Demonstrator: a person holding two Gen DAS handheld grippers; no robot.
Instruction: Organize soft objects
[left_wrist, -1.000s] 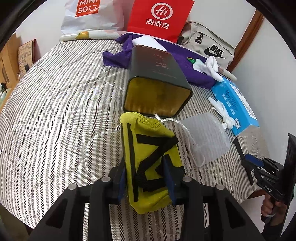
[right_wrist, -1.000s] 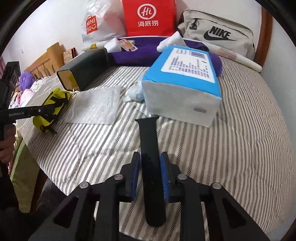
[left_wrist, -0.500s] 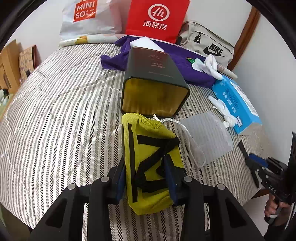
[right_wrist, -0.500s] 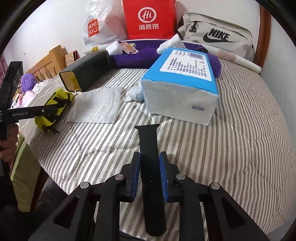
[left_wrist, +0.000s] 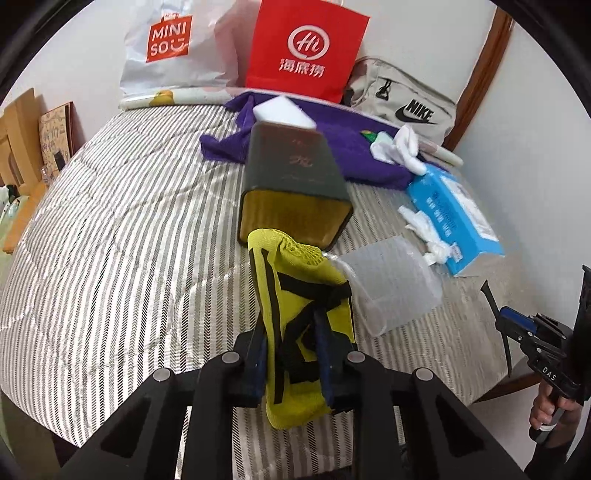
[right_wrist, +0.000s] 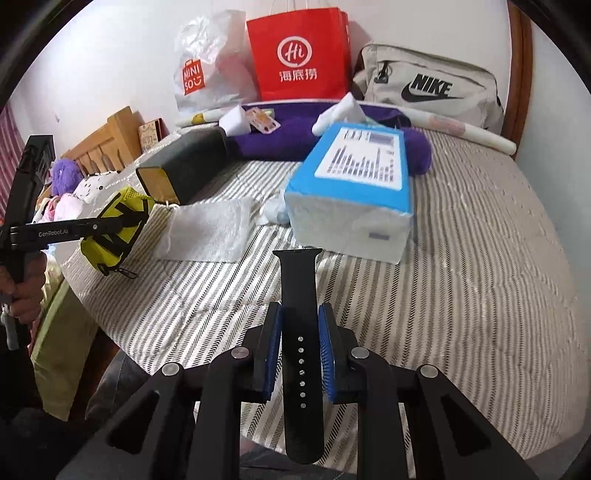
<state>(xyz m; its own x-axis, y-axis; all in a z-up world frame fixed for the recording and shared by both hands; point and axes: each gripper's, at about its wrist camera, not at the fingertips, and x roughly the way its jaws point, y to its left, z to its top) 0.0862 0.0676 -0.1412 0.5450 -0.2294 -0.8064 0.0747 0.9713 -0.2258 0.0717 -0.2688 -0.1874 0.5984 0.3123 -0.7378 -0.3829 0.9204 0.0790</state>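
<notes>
The left gripper (left_wrist: 291, 360) is closing its jaws on a yellow mesh pouch with black straps (left_wrist: 301, 325), pads squeezing its sides, lifted just before the open mouth of a dark rectangular tin box with a gold-coloured interior (left_wrist: 295, 184) lying on its side on the striped bed cover (left_wrist: 122, 240); the box's inside looks empty. The right gripper (right_wrist: 299, 350) clamps a black perforated rubber watch strap (right_wrist: 300, 306) above the bed, near a blue-and-white tissue pack (right_wrist: 354, 192).

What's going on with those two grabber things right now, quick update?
Left gripper closing on yellow pouch. Right gripper shut on black strap. Dark box lies just ahead.
</notes>
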